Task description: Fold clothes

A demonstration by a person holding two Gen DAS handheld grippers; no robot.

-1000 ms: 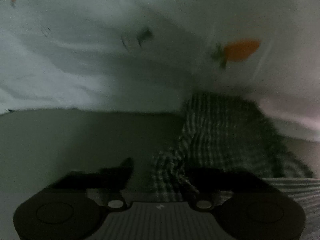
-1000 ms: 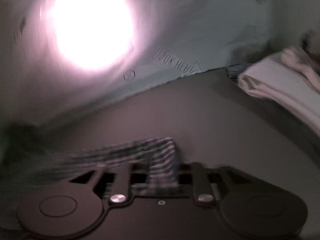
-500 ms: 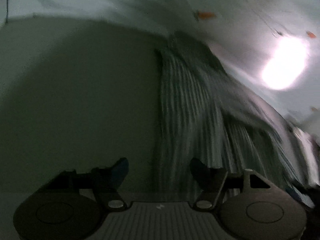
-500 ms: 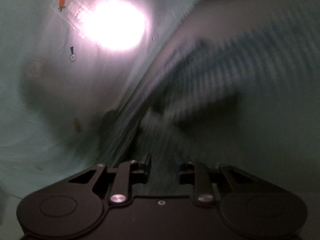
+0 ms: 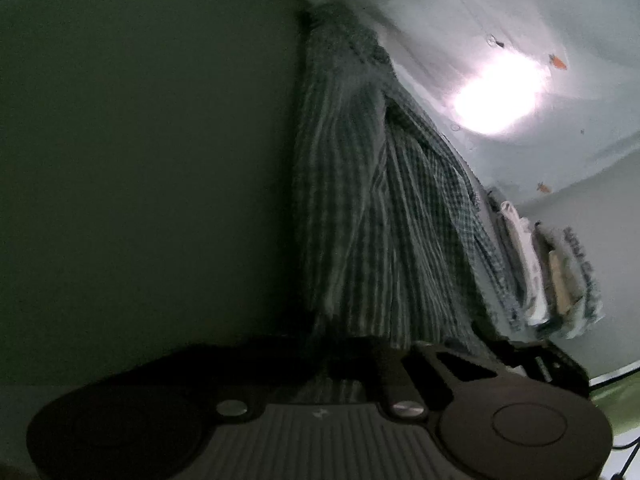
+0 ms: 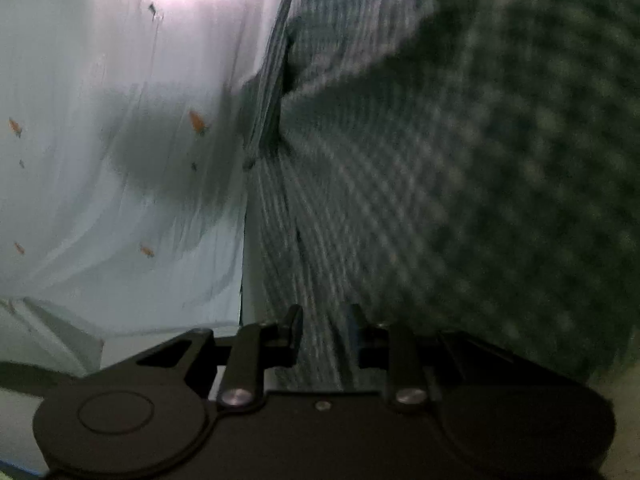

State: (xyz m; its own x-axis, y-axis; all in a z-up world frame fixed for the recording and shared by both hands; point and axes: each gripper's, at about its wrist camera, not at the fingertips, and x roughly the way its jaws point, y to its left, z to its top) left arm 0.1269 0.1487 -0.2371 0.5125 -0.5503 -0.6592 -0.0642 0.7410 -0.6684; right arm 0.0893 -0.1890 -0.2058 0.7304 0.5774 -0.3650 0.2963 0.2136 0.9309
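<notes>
Dark grey surface (image 5: 140,180) bears checked garment (image 5: 360,220) and folded clothes (image 5: 540,272)

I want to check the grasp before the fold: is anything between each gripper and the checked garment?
Nothing visible is. The checked garment runs straight into the shut left gripper. In the right wrist view the same cloth passes between the right gripper pads. The pale carrot-print sheet lies beside it.

green-checked shirt (image 5: 360,208) (carrot-print sheet (image 5: 460,20))

Checked shirt, gathered and stretched

The green-and-white checked shirt (image 5: 360,208) hangs bunched in long vertical folds, pulled taut; in the right wrist view its cloth (image 6: 400,184) fills the frame, creased and blurred.
</notes>
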